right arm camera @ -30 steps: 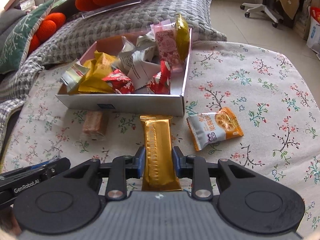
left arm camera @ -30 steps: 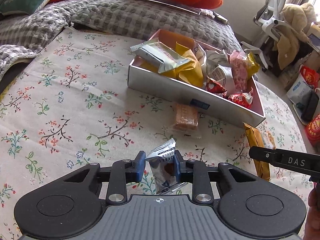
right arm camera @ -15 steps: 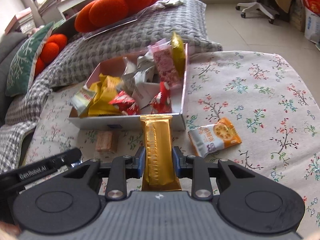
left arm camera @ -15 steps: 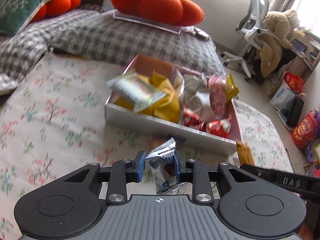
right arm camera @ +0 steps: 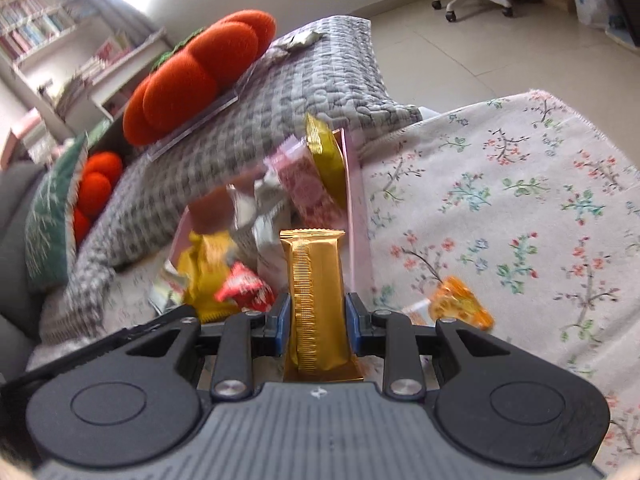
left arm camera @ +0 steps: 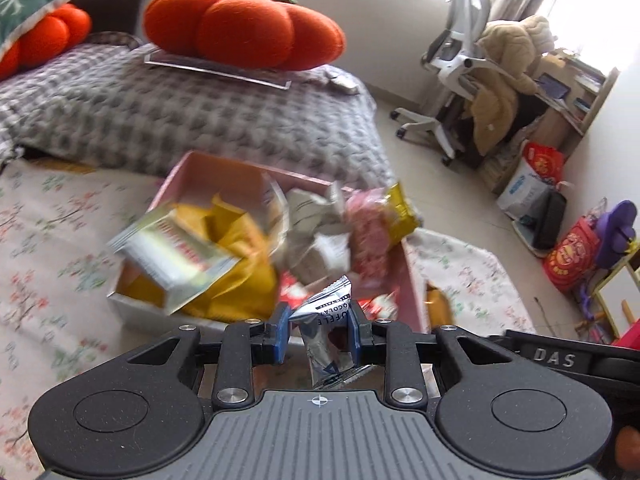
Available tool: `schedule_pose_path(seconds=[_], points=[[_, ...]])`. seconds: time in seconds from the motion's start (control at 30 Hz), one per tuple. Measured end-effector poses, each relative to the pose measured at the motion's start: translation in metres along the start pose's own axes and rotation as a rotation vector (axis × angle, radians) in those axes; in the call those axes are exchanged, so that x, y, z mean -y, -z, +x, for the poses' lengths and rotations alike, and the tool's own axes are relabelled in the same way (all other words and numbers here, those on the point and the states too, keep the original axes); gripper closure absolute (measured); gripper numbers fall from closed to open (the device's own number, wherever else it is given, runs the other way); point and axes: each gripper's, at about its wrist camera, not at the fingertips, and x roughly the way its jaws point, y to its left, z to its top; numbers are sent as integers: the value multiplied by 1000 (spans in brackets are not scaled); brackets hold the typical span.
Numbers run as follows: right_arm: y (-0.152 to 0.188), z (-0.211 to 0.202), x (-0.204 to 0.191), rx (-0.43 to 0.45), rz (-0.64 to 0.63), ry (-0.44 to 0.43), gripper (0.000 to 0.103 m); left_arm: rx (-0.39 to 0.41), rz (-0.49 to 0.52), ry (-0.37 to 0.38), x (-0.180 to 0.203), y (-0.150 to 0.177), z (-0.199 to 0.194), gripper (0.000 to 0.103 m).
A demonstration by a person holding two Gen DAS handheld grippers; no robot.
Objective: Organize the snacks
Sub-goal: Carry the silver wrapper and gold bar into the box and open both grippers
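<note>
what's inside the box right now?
The box holds piled wrappers: yellow packs, a pink pack, red ones. Its floor and anything lower are covered.

One box, two pumpkin cushions

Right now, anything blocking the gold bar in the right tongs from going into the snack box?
No barrier shows. The right tongs grip the gold bar, whose tip points at the box. The box is open-topped but heaped with wrappers; its right wall stands just beside the bar. The bar would land on the pile.
</note>
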Motion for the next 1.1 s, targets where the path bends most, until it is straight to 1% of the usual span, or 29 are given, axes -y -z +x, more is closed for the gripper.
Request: schedule_pose_path(seconds=[0.07,0.13,0.37,0.57,0.77,0.93,1.0,1.03,1.07,1.1], points=[[-5,6,1,2,31,-29,77,-6,-4,10,3,-4,8,77],[-8,11,0,5,41,-40,77,-14,-12,20,3,-7,15,77],[-19,17,-7,34,24,-77,77,-20,-10,14,-2,-14,35,77],[-20,26,-5,29,26,-112,77,-20,-17,3,-9,-18,42,76],[-22,31,-1,27,57,-141,77,-23,-31,29,-15,-21,46,76],[-25,34,-3,47,46,-122,77,-10,-33,33,-16,-21,50,76],[-27,34,-1,60,47,-107,74,-5,-35,40,-15,-20,52,75],[-29,34,0,67,45,-99,73,2,-32,44,-14,-20,52,73],[-29,33,1,75,40,-91,73,8,-25,46,-14,-20,52,69],[-30,33,2,82,34,-84,71,14,-18,47,-13,-20,51,68]])
